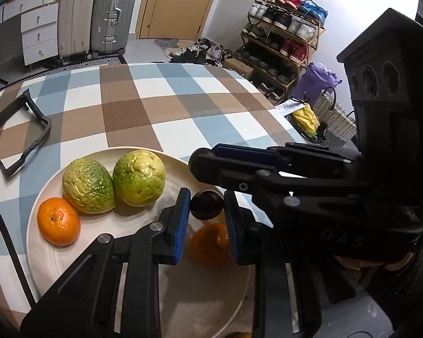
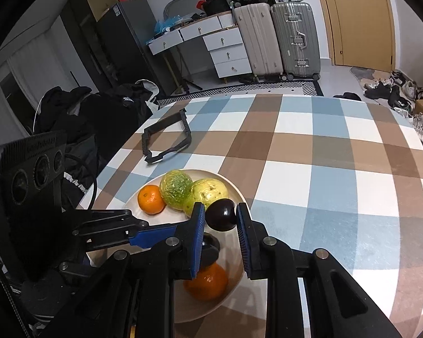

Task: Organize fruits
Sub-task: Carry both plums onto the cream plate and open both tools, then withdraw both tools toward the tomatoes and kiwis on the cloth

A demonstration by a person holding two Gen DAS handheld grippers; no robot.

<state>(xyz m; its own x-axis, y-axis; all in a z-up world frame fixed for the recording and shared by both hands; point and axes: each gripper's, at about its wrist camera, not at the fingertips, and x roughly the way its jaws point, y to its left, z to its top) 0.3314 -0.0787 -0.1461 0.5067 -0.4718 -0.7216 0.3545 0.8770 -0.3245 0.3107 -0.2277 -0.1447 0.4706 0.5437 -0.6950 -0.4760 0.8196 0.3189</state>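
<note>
The right gripper (image 2: 220,219) hangs over the near-right part of the plate (image 2: 241,197), its blue-padded jaws spread, and the dark plum (image 2: 221,215) sits right in the gap between the tips. It seems to rest against the right pad, with a sliver of daylight on the left side, so this reads as released rather than clamped. Below and just behind the plum, an orange (image 2: 207,281) lies in shadow under the fingers.

The left gripper (image 1: 207,211) comes in from the other side, also with jaws parted and nothing pinched. Through its gap the same plum (image 1: 206,205) shows just beyond the tips, and the shaded orange (image 1: 210,243) lies directly beneath. The right gripper (image 1: 211,166) crosses just ahead of it, fingers pointing leftward over the plate rim (image 1: 39,211).

Further out to the left of the left gripper, two wrinkled green-yellow fruits (image 1: 88,186) (image 1: 139,177) sit side by side, touching, toward the far part of the plate. A second orange (image 1: 58,221) rests against the leftmost one, near the rim.

Past the plate, on the checked tablecloth (image 1: 166,107), a black plastic frame (image 1: 22,132) lies well apart to the far left.
</note>
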